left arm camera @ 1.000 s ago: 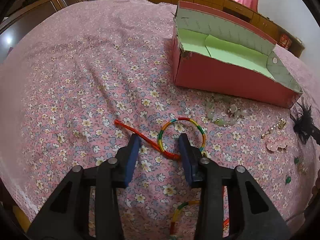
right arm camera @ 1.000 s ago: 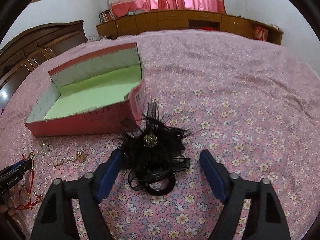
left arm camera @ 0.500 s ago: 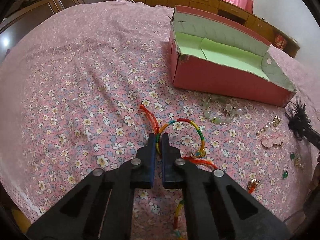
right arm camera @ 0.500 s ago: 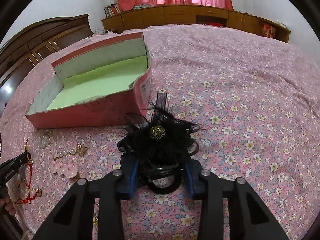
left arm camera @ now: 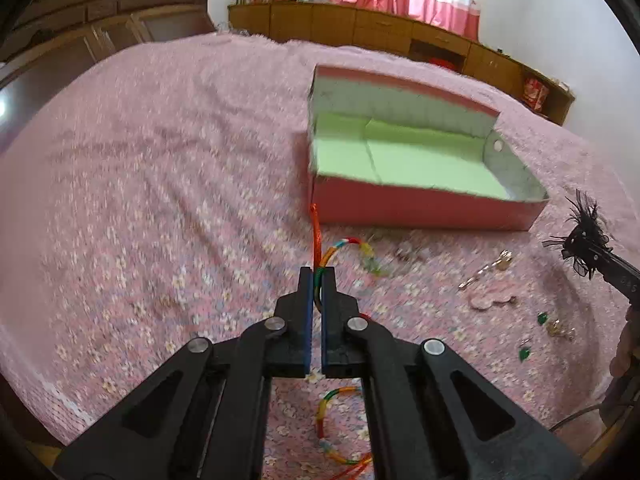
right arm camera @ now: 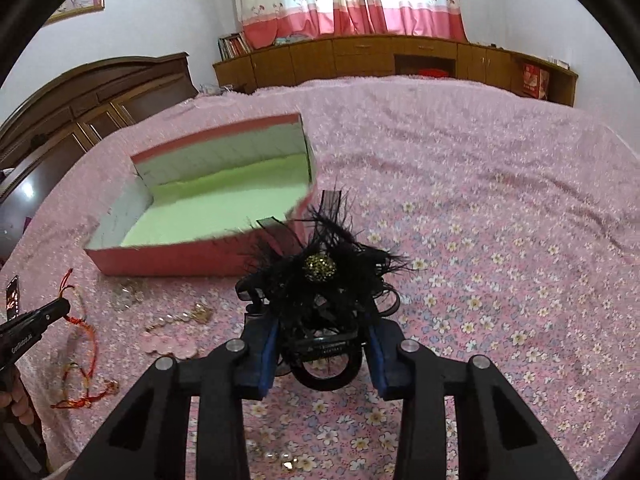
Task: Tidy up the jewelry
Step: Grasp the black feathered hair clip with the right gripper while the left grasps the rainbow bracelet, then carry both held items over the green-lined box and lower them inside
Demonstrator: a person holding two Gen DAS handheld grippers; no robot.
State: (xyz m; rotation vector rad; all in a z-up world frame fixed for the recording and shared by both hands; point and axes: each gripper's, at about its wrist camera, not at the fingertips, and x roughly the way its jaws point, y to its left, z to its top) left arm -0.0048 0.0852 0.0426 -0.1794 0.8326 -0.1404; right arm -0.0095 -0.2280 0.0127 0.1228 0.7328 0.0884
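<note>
Rainbow cord bracelet [left arm camera: 338,249] clamped between the left gripper [left arm camera: 318,276] pads, raised above the floral bedspread [left arm camera: 160,208]. Black feather hairpiece [right arm camera: 320,280] clamped in the right gripper [right arm camera: 322,344], near the pink box [right arm camera: 192,256]. Remaining trinkets lie in front of the box.

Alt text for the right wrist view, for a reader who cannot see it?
The right gripper is shut on a black feathered hair ornament, above a pink floral bedspread. Behind it sits an open pink box with a green lining; loose jewelry lies left.
</note>
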